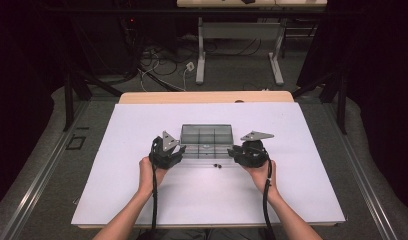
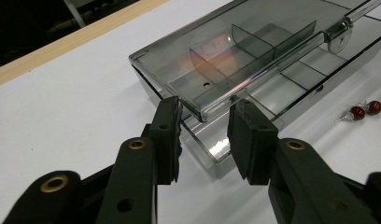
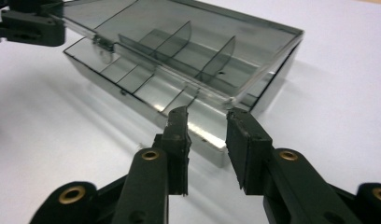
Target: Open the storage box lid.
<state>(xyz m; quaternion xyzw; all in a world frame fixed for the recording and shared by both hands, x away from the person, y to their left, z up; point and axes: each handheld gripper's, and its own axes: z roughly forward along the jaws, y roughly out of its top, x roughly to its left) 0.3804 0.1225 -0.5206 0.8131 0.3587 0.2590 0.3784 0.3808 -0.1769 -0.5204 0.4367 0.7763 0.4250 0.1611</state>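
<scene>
A clear grey compartment box (image 1: 207, 137) sits mid-table on a white sheet. Its lid (image 2: 235, 46) is lifted a little off the base (image 2: 300, 77). My left gripper (image 2: 203, 116) is at the box's front left corner, its pads pinching the lid's corner. In the high view this left gripper (image 1: 181, 150) touches the box's left end. My right gripper (image 3: 207, 123) stands open at the front right corner; the lid (image 3: 179, 28) and base (image 3: 132, 88) lie just beyond its pads, untouched. The right gripper (image 1: 232, 151) is held by a hand at the box's right end.
Two small dark red beads (image 2: 363, 110) lie on the sheet just in front of the box, between the grippers (image 1: 217, 165). The white sheet (image 1: 142, 200) covers a wooden table whose far edge (image 1: 207, 96) shows. Beyond it stand a table frame (image 1: 237, 30) and floor cables.
</scene>
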